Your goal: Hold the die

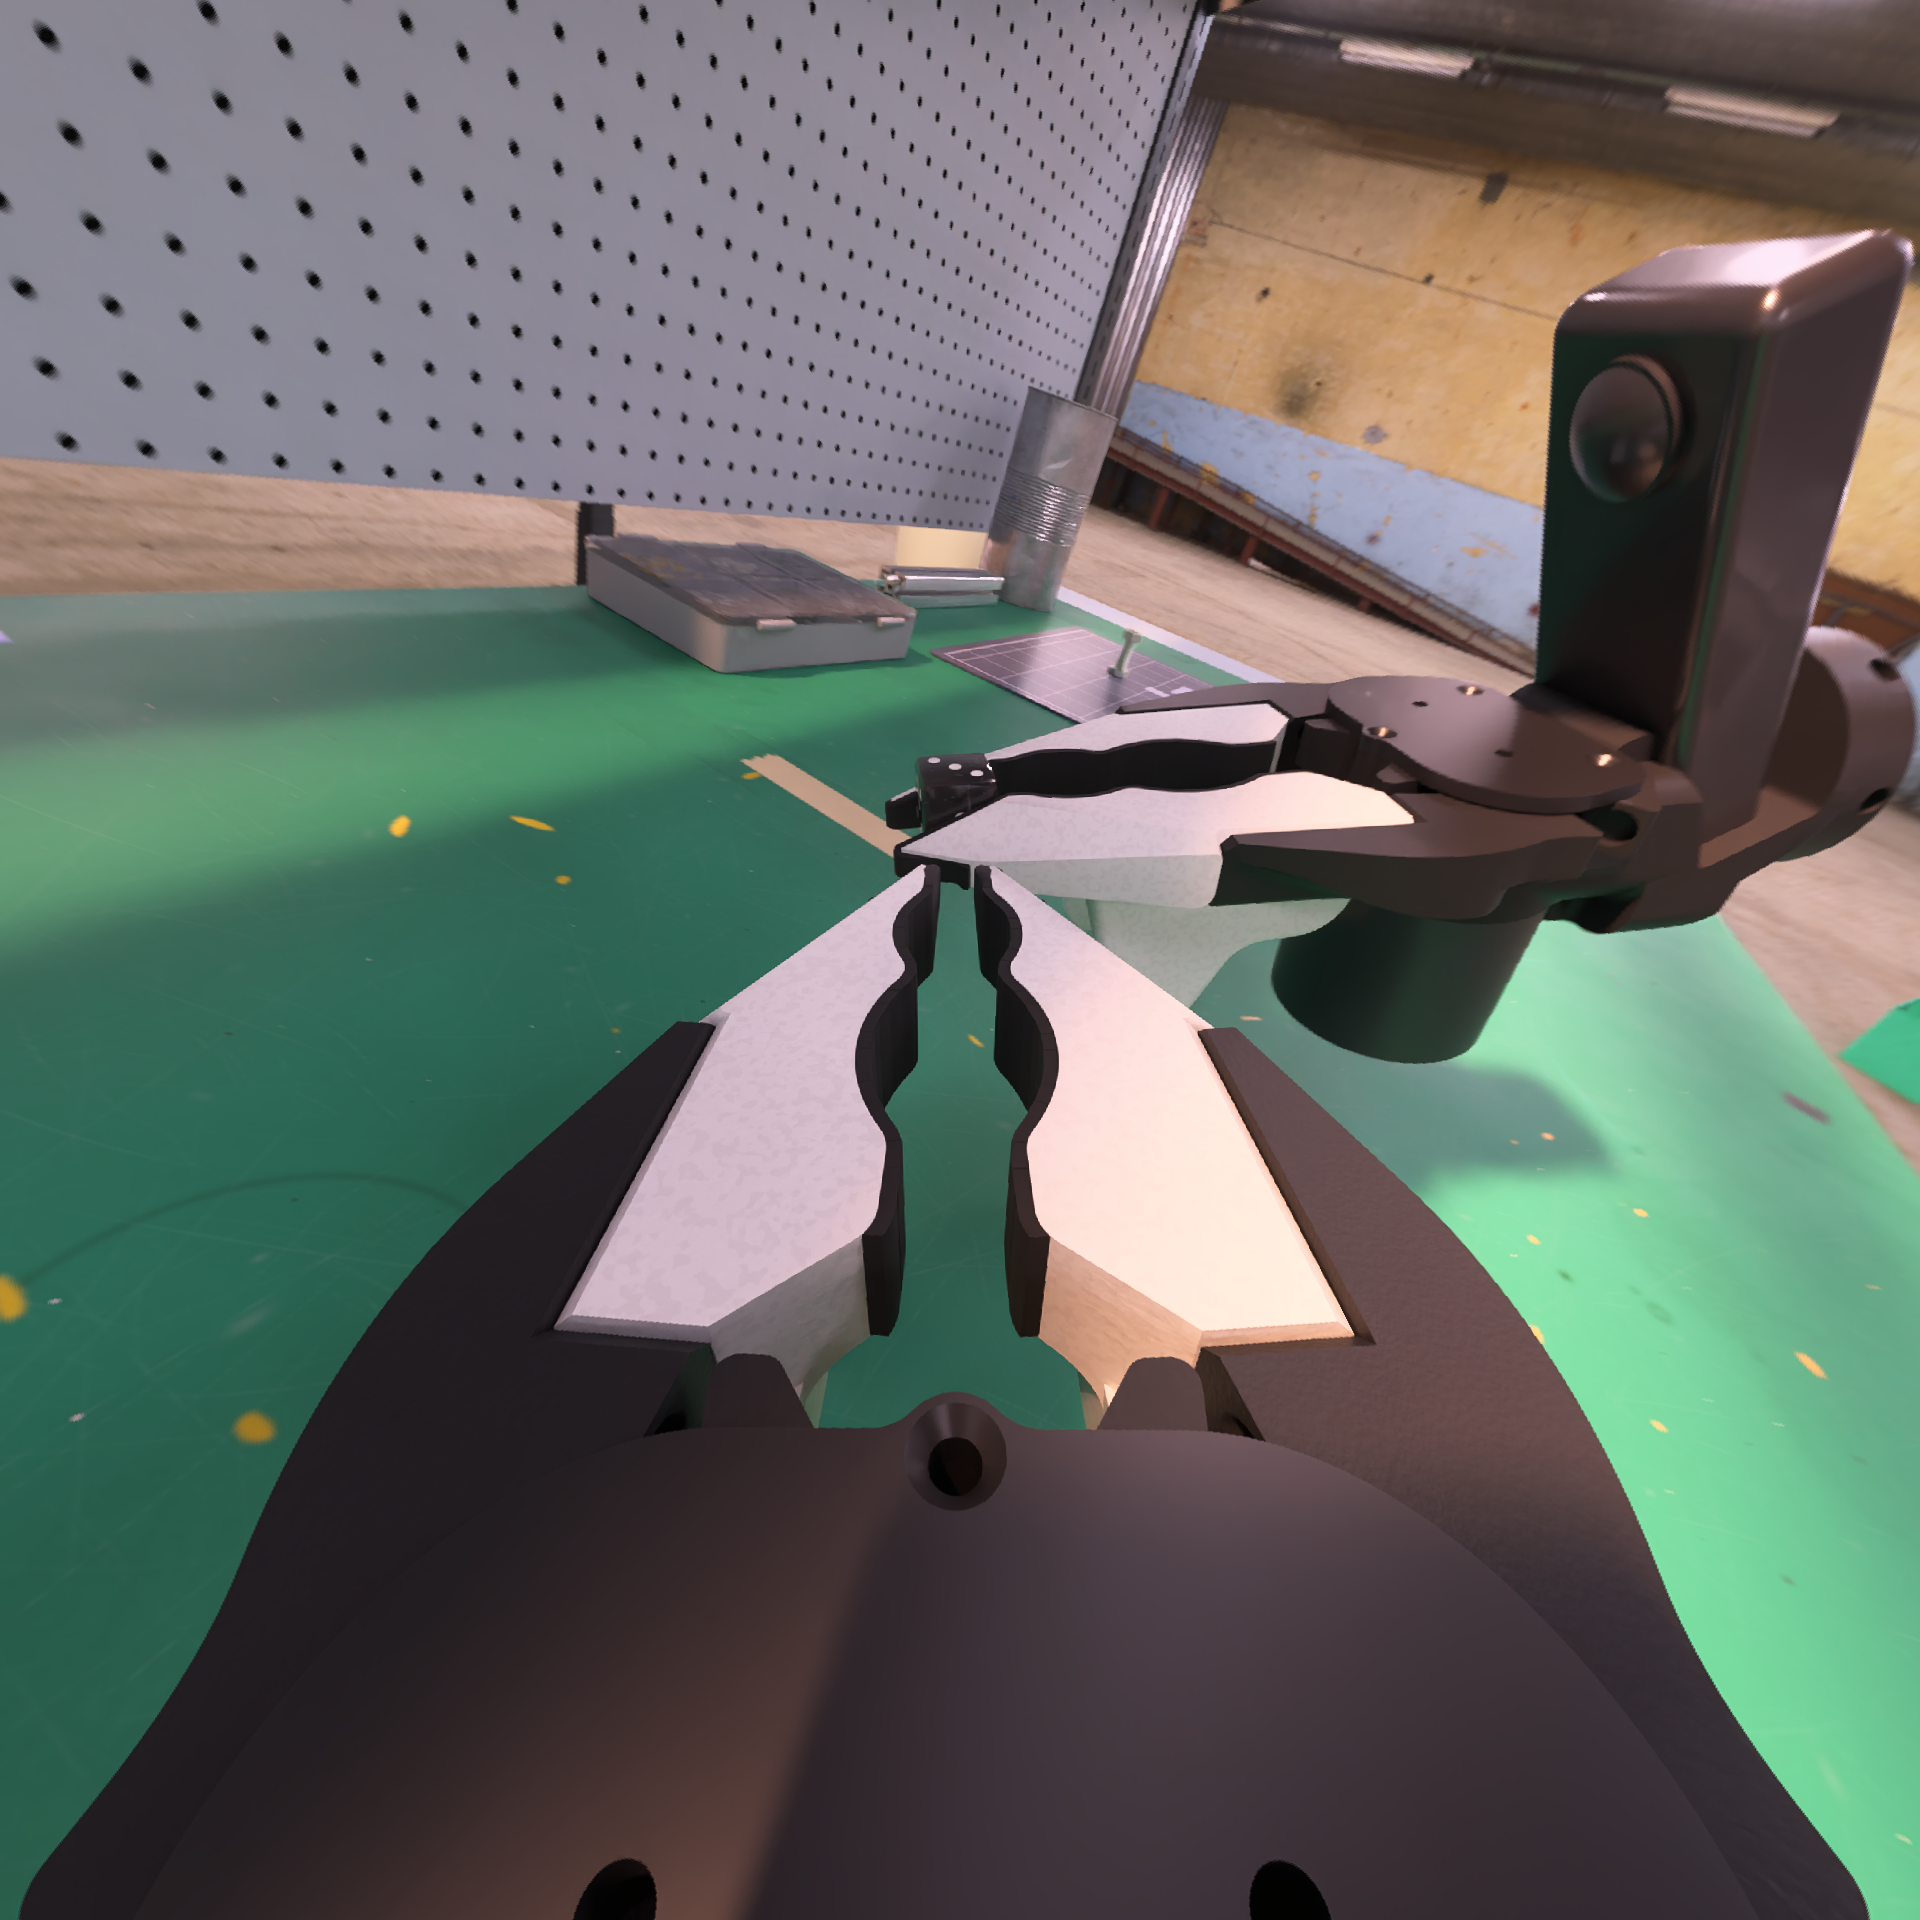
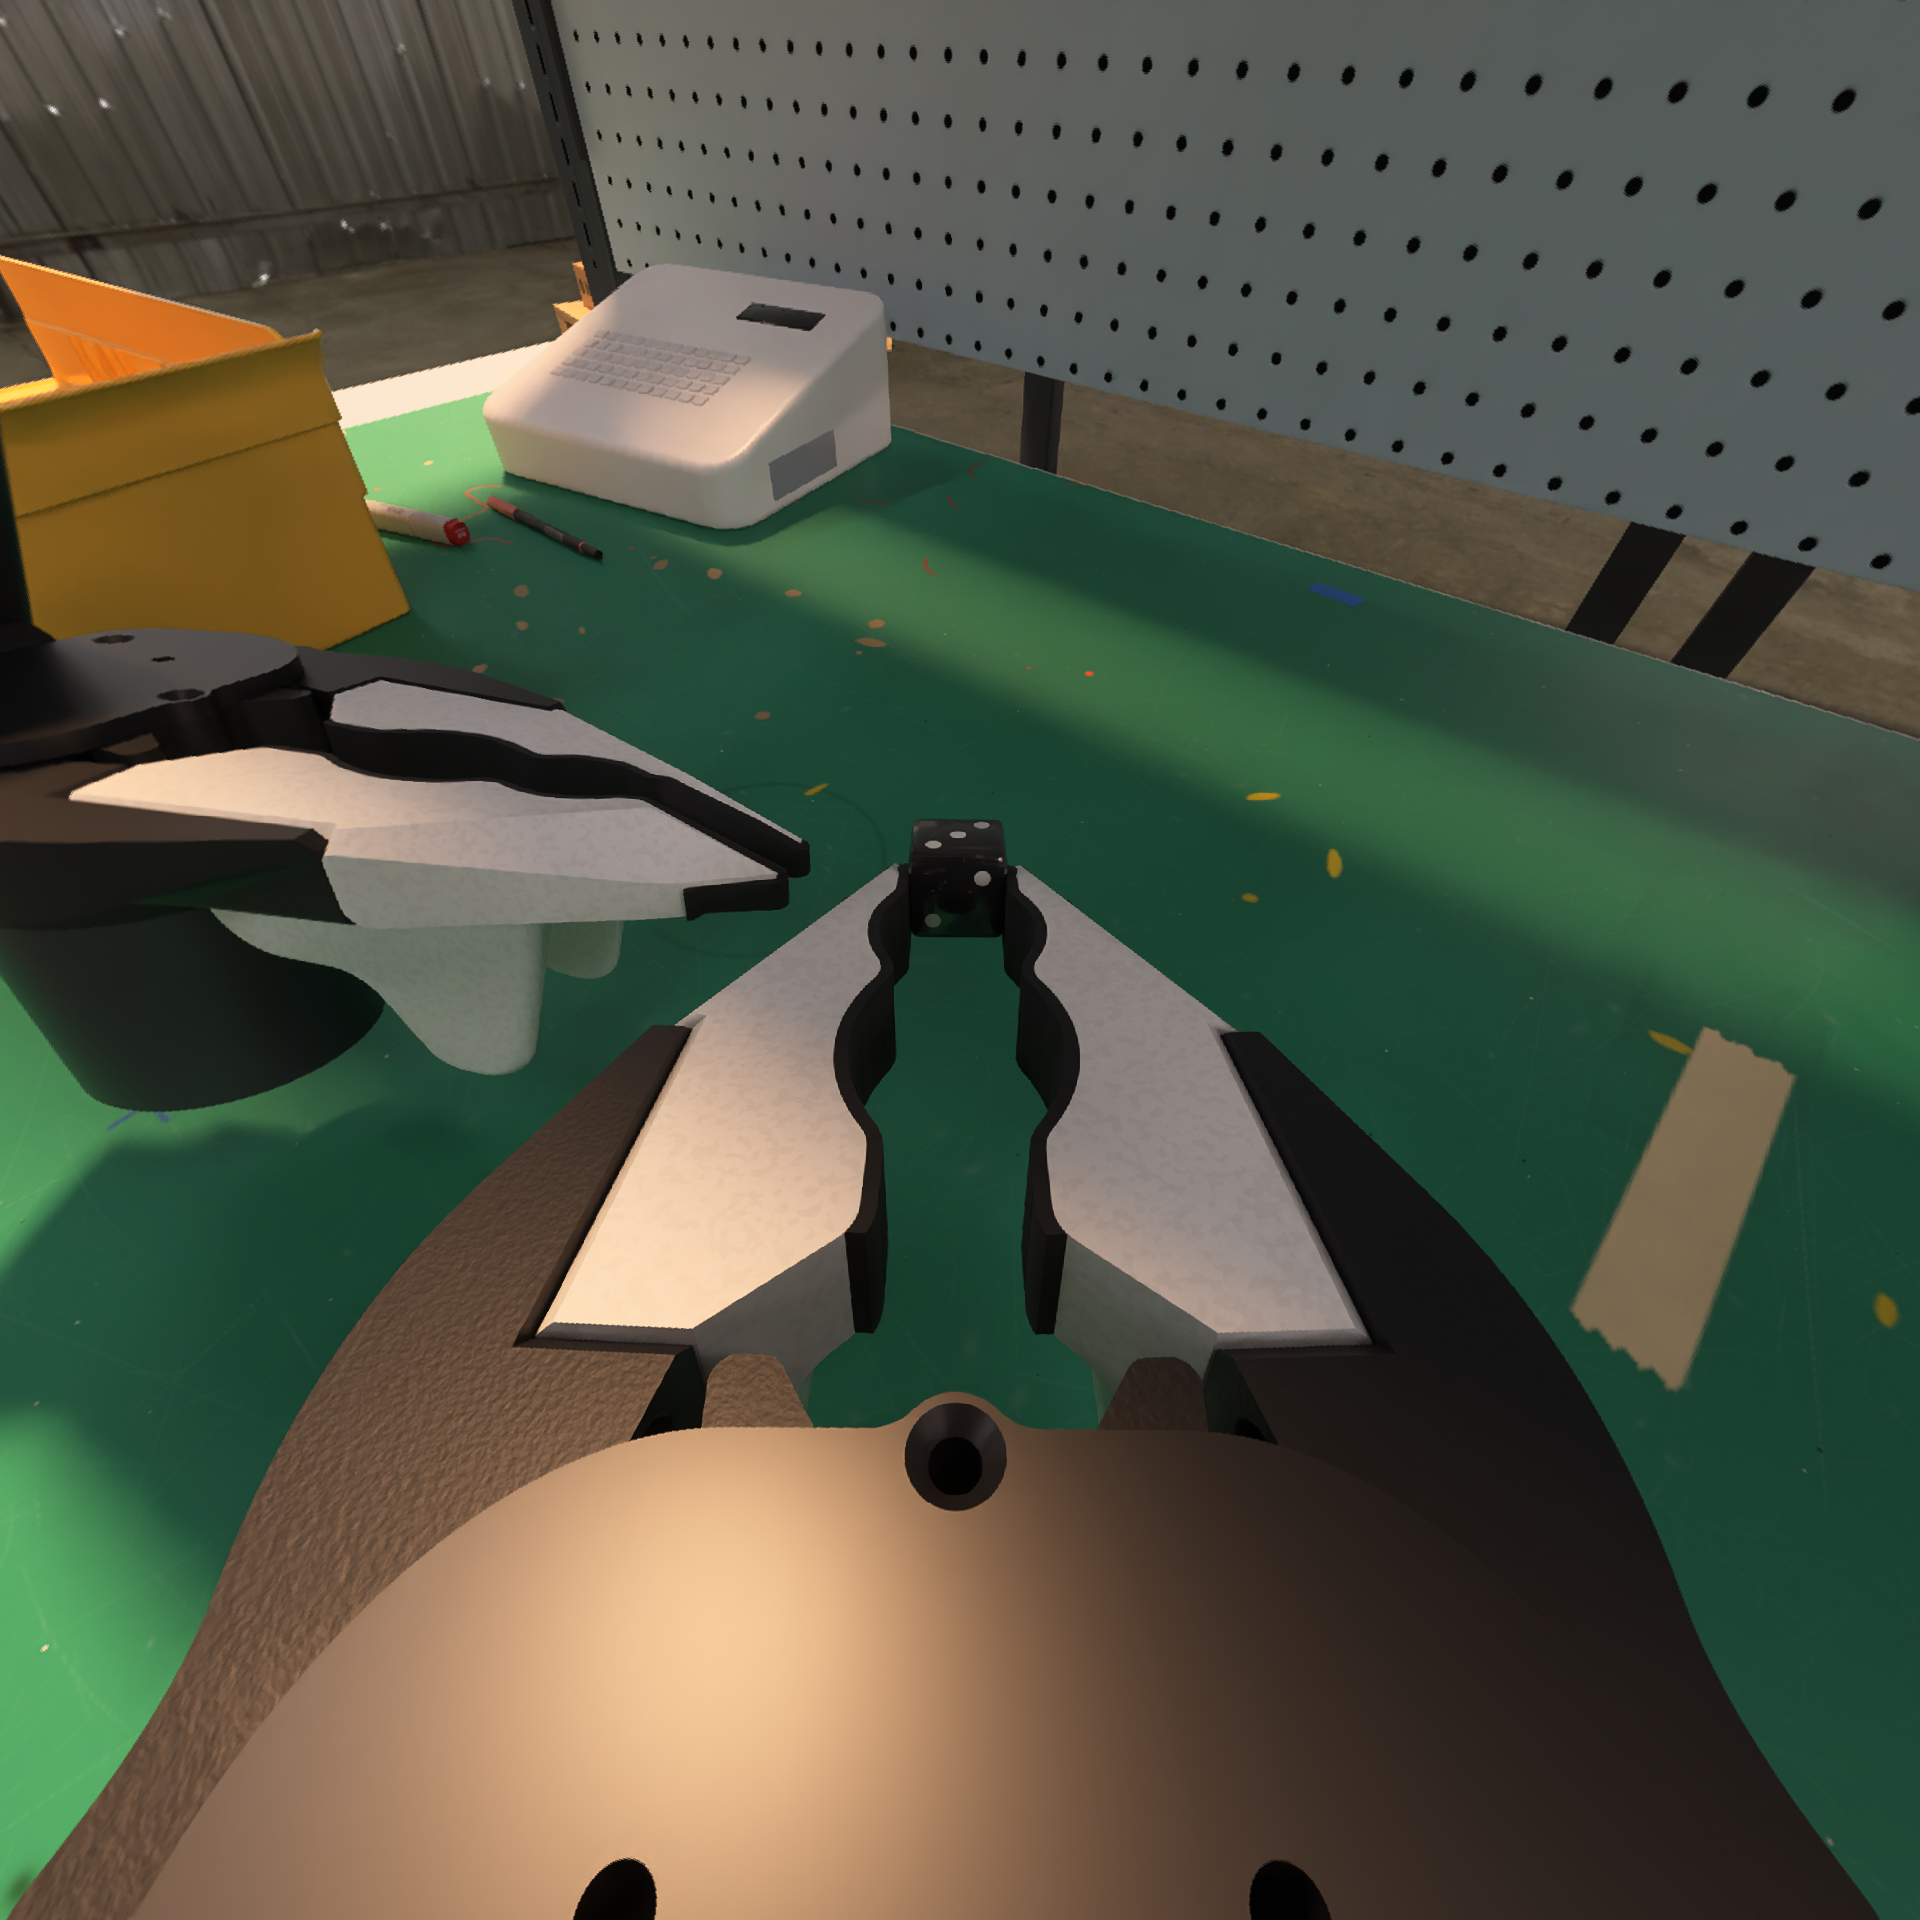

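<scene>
Black die (image 2: 957, 881) clamped at right claw (image 2: 957, 894) tips above green mat (image 2: 1351, 935); left claw (image 1: 956, 883) nearly together, empty

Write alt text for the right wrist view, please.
The right gripper pinches a black die with white pips between its fingertips, above a green mat. The left gripper, nearly closed and empty, points in from the left; a white keypad device sits behind.

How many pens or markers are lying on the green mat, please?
2. A white marker with a red cap lies beside the yellow box; a dark thin pen lies just right of it, before the white machine. Others may be hidden.
</scene>
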Robot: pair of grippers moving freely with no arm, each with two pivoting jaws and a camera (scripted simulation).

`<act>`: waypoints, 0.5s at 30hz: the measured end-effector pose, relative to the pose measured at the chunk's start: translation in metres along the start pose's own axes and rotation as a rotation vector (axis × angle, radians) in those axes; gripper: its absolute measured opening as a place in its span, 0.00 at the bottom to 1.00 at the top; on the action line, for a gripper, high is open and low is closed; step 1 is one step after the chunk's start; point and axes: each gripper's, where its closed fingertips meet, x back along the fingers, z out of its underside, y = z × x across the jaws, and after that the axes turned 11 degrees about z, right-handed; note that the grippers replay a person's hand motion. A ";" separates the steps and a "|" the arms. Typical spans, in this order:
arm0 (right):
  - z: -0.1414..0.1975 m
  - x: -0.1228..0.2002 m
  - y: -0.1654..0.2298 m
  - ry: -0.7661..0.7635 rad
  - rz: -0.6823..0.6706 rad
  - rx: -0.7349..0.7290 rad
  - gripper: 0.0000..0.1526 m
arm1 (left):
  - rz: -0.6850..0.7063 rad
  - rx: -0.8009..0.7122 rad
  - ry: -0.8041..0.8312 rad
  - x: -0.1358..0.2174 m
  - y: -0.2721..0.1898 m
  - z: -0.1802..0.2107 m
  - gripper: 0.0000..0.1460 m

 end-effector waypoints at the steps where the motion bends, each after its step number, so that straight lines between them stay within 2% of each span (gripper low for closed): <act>1: 0.000 0.000 0.000 0.000 0.000 -0.002 0.11 | 0.016 0.025 0.002 0.000 -0.001 0.000 0.05; 6: 0.000 0.000 0.001 -0.001 -0.001 0.001 0.11 | 0.085 0.187 -0.046 -0.001 -0.001 -0.006 0.07; 7: 0.000 0.000 0.001 -0.001 0.000 0.002 0.11 | 0.082 0.183 -0.042 -0.001 -0.001 -0.006 0.07; 9: 0.000 0.001 0.001 -0.001 -0.001 -0.002 0.11 | 0.043 0.074 0.006 -0.002 0.001 -0.005 0.05; 11: 0.000 0.001 0.001 -0.001 0.000 0.000 0.11 | -0.043 -0.156 0.098 -0.002 0.001 -0.004 0.04; 12: 0.000 0.001 0.001 0.000 -0.003 -0.001 0.11 | -0.101 -0.340 0.159 -0.002 0.002 -0.003 0.04; 15: 0.000 0.001 0.002 0.002 -0.008 0.002 0.11 | -0.333 -1.161 0.392 0.000 0.005 -0.003 0.04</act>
